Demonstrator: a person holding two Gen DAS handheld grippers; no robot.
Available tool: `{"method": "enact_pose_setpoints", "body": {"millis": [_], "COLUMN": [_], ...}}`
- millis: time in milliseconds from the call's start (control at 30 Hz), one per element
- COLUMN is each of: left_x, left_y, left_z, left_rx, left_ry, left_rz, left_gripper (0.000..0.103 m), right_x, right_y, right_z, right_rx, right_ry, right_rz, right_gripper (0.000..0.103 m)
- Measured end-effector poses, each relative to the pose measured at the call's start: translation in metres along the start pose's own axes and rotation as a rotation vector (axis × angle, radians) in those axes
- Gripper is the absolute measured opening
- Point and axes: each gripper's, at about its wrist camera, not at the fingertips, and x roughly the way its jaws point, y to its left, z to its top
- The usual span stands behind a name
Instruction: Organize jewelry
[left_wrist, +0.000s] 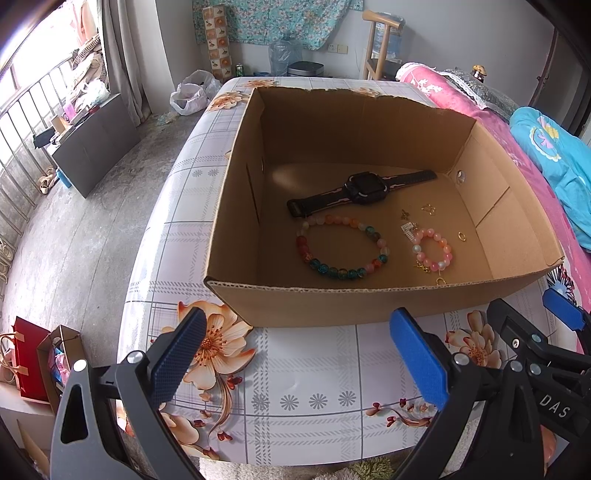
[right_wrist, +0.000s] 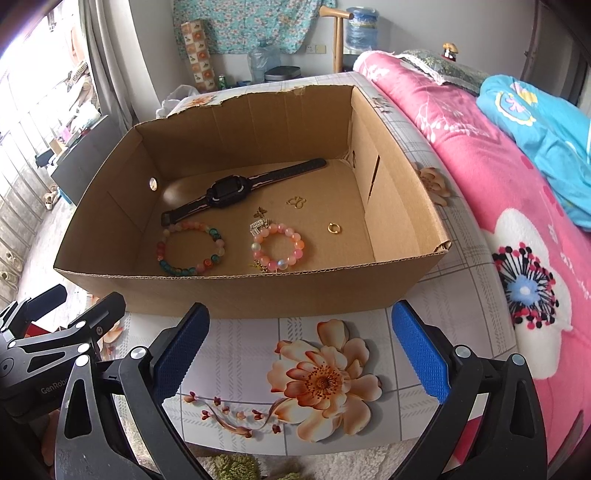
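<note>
An open cardboard box (left_wrist: 295, 299) (right_wrist: 229, 291) stands on a floral table. Inside lie a black watch (left_wrist: 360, 190) (right_wrist: 225, 192), a large multicolour bead bracelet (left_wrist: 341, 275) (right_wrist: 162, 245), a small pink bead bracelet (left_wrist: 445, 251) (right_wrist: 299, 245), a gold ring (left_wrist: 462, 236) (right_wrist: 334, 229) and small gold charms (left_wrist: 428, 209) (right_wrist: 296, 202). My left gripper (left_wrist: 298, 332) hangs open over the table in front of the box, empty. My right gripper (right_wrist: 301, 328) is open too, beside it, also empty. Each one's frame shows at the edge of the other's view.
The table (left_wrist: 314, 373) (right_wrist: 240, 354) has a flower-print cover. A bed with a pink blanket (right_wrist: 498, 192) and a blue quilt (right_wrist: 546, 129) runs along the right. On the floor at left are a dark cabinet (left_wrist: 96, 147), a plastic bag (left_wrist: 192, 94) and a red gift bag (left_wrist: 29, 358).
</note>
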Motion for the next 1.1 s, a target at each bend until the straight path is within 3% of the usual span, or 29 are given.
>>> {"method": "enact_pose_setpoints", "body": {"millis": [1100], "left_x": [-0.0006], "left_y": [0.0009], "left_z": [0.0009], "left_rx": [0.000], "left_ry": [-0.001], "left_rz": [-0.002], "left_gripper": [0.097], "right_x": [-0.0022], "right_y": [0.0008], "right_z": [0.0006], "right_rx": [0.002], "right_ry": [-0.001], "right_rz": [-0.004], "right_gripper": [0.095]}}
